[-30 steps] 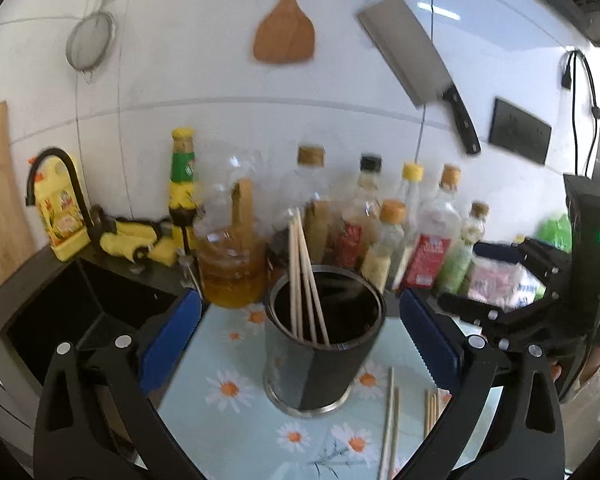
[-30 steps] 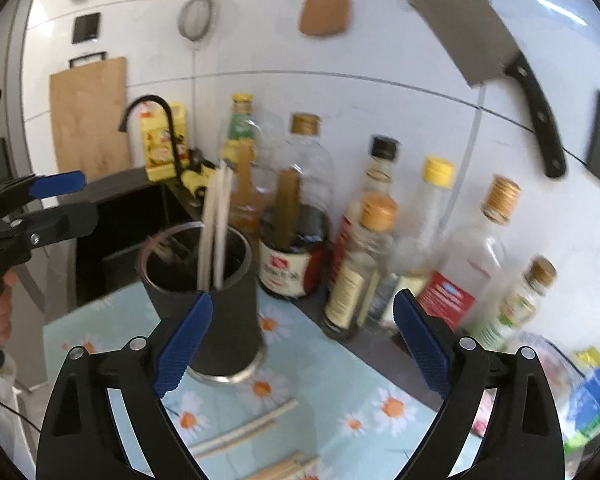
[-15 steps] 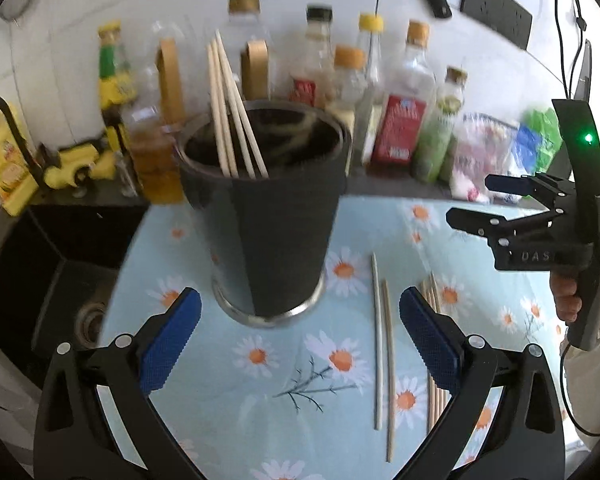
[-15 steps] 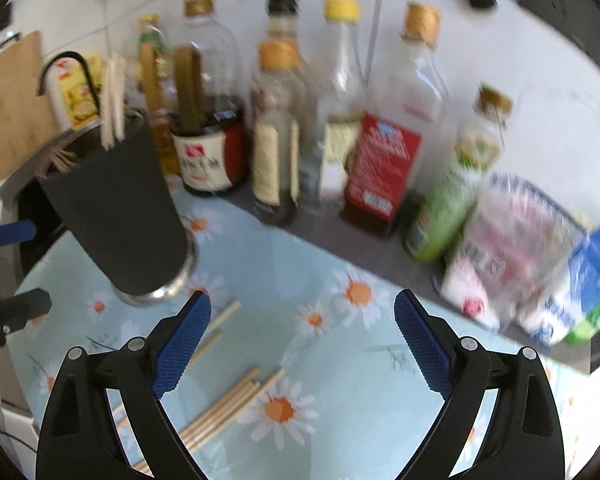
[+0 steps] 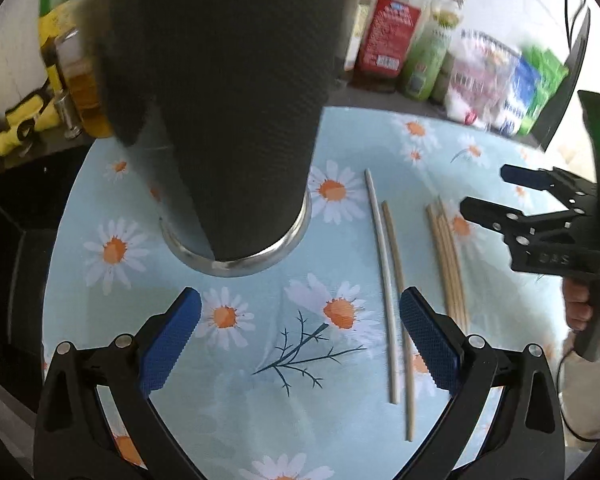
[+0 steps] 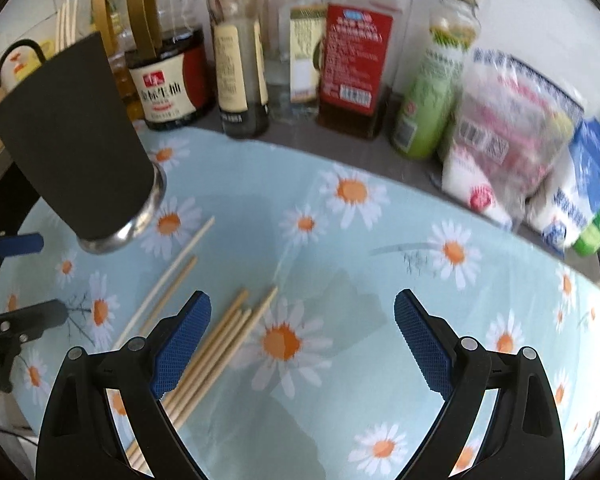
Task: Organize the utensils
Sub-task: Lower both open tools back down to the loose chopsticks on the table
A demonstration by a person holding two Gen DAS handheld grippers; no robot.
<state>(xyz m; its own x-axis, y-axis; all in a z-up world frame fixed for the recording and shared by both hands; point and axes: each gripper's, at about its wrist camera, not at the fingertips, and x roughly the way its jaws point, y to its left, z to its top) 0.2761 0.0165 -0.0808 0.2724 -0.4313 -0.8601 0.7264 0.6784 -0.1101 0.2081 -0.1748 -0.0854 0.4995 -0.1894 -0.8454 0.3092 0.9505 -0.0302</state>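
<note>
Behind holder (image 6: 72, 148), upright chopsticks (image 6: 67, 16), right view only

holder (image 5: 236, 120) left of chopsticks (image 5: 396, 280), bottles (image 6: 240, 48) behind

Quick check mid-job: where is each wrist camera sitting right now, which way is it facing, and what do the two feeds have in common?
Left wrist: rides the left gripper, jaws open, angled down at the black utensil holder and loose chopsticks; the right gripper and a hand show at right.
Right wrist: rides the right gripper, jaws open, looking down over the daisy tablecloth toward the sauce bottles; the left gripper shows at left.
Shared: holder, chopsticks, tablecloth, bottles.
</note>
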